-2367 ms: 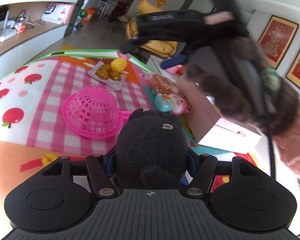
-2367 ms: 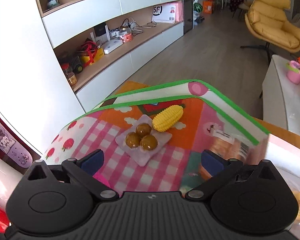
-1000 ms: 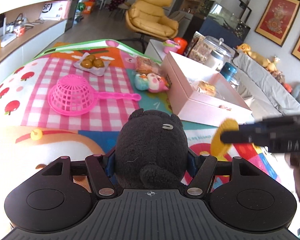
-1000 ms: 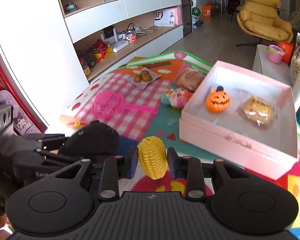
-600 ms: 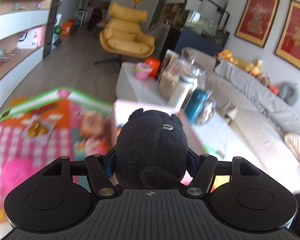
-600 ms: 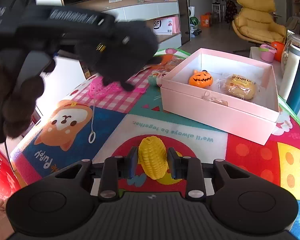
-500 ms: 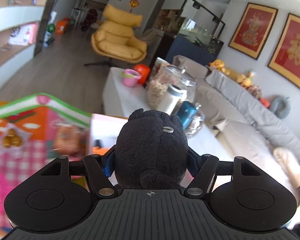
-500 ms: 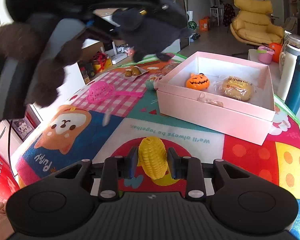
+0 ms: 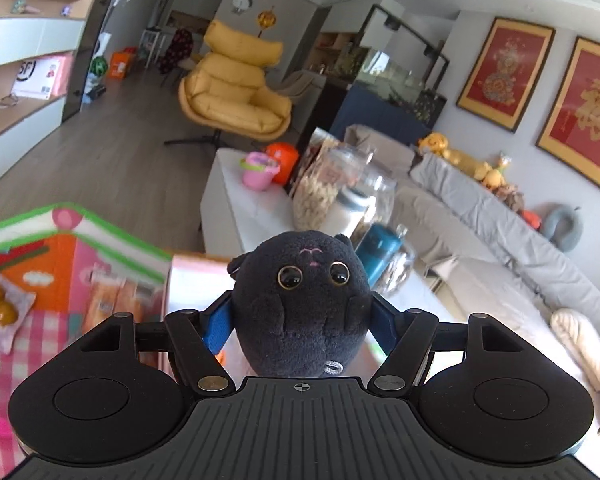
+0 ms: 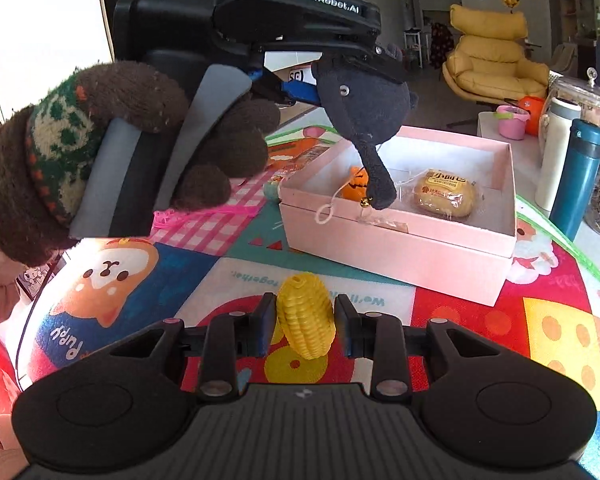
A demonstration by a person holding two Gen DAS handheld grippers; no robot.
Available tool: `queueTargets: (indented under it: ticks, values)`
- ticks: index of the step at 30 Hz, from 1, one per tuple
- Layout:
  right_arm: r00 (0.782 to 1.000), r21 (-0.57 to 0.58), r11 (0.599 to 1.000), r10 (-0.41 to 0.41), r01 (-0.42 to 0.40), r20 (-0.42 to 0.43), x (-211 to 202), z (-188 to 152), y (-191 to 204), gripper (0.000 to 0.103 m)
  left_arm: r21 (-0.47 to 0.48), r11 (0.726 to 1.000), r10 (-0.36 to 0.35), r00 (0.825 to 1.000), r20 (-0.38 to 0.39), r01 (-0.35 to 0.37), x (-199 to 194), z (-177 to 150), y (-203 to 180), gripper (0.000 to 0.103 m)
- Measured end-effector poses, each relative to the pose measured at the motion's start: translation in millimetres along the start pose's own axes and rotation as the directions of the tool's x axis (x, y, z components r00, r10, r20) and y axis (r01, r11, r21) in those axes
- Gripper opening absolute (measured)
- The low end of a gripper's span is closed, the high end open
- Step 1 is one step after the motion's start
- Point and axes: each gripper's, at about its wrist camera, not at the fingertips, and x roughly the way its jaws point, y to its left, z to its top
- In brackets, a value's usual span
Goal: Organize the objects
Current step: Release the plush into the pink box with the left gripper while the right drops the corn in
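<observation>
Black plush toy (image 9: 302, 300) sits between the blue pads of your left gripper (image 9: 300, 320), face toward the camera in the left wrist view. The pads stand just beside its flanks, and whether they press it cannot be told from here. In the right wrist view the same plush (image 10: 366, 116) hangs in the air above the near-left corner of the pink box (image 10: 400, 256), its dark tail drooping down toward the box interior — a small loop of cord dangles by the tail tip. Inside the box lie an orange pumpkin toy (image 10: 356, 186), partly hidden behind the tail, and a wrapped bun (image 10: 444, 198). Your gloved left hand (image 10: 112, 156) wraps the gripper handle.

Your right gripper (image 10: 305, 326) is clenched on a yellow toy corn (image 10: 306, 320), held upright above the colourful play mat (image 10: 204, 276). A teal bottle (image 10: 576, 178) stands just right of the box. A pink strainer (image 10: 204, 214) lies on the mat's checked patch, left of the box.
</observation>
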Motion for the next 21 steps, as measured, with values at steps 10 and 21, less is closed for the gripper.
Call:
queueTargets:
  ticks: [10,21]
  values:
    - [1.0,0.01,1.0,-0.013,0.013,-0.025,4,-1,-1,0.031,0.216,0.976,0.057,0.993,-0.105,-0.033,23,11,-39,0.074]
    - [0.997,0.008,0.998,-0.06,0.06,0.04,-8,16,-9,0.031,0.023,1.0,0.011,1.0,0.023,-0.011,-18,-7,25,0.07]
